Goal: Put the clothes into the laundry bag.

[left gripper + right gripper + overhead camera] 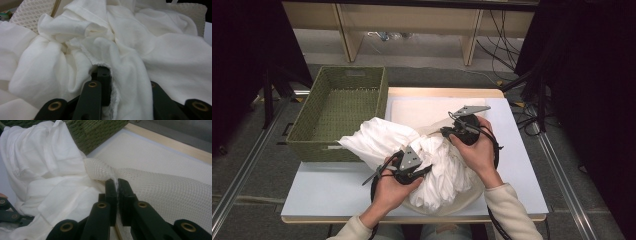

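A crumpled white cloth [382, 137] lies piled on a cream mesh bag [469, 192] in the middle of the table. In the left gripper view my left gripper [117, 85] is shut on a fold of the white cloth [75, 50], which drapes over one jaw and hides it. My left gripper [428, 170] sits at the near side of the pile. My right gripper [116, 187] is shut on a pinched edge of the mesh bag [162, 187], just right of the white cloth [45, 170]. From above, my right gripper [443, 131] is at the pile's far side.
An empty green woven basket [384, 95] stands at the table's far left, touching the cloth; its wall [97, 132] rises close behind the right gripper. The pale table top [327, 192] ends in a wooden edge [175, 147]. Cables trail on the floor to the right.
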Tool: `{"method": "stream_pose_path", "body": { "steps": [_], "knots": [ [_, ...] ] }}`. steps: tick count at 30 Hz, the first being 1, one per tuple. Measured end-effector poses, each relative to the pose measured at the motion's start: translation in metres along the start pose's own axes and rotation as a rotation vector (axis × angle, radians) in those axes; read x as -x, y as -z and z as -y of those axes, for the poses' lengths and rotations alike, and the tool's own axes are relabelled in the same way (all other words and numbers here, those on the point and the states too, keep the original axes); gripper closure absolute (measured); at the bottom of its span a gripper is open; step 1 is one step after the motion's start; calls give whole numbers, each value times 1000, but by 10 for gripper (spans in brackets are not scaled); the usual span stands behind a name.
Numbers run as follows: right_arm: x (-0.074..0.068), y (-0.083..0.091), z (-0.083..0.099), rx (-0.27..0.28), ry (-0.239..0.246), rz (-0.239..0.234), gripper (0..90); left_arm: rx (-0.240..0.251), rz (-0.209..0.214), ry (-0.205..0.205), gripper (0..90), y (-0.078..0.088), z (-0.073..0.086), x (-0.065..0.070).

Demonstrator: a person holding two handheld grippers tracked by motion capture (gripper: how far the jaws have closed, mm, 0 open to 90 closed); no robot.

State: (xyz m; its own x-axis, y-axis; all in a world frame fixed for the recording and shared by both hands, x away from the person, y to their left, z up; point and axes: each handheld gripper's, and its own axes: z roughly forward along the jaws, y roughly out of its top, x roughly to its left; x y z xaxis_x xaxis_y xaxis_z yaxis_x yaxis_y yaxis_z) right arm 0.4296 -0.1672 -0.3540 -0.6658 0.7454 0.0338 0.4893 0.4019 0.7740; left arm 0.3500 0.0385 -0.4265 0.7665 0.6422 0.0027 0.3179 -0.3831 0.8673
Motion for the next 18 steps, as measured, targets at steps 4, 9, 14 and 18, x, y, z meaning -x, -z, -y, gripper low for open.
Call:
{"method": "stream_pose_path", "body": {
  "steps": [4, 9, 14, 18],
  "knots": [
    [2, 2, 0, 0, -2, -9, 877, 11, 5, 19, 783, 4, 0, 1],
    [-1, 17, -4, 27, -16, -34, 881, 69, -4, 38, 797, 9, -4, 2],
    [-17, 20, -8, 49, -24, -85, 884, 135, -43, -7, 805, 17, -22, 11],
    [-24, 31, -11, 90, -25, -122, 886, 87, -115, -86, 799, -7, -25, 2]
  ]
}}
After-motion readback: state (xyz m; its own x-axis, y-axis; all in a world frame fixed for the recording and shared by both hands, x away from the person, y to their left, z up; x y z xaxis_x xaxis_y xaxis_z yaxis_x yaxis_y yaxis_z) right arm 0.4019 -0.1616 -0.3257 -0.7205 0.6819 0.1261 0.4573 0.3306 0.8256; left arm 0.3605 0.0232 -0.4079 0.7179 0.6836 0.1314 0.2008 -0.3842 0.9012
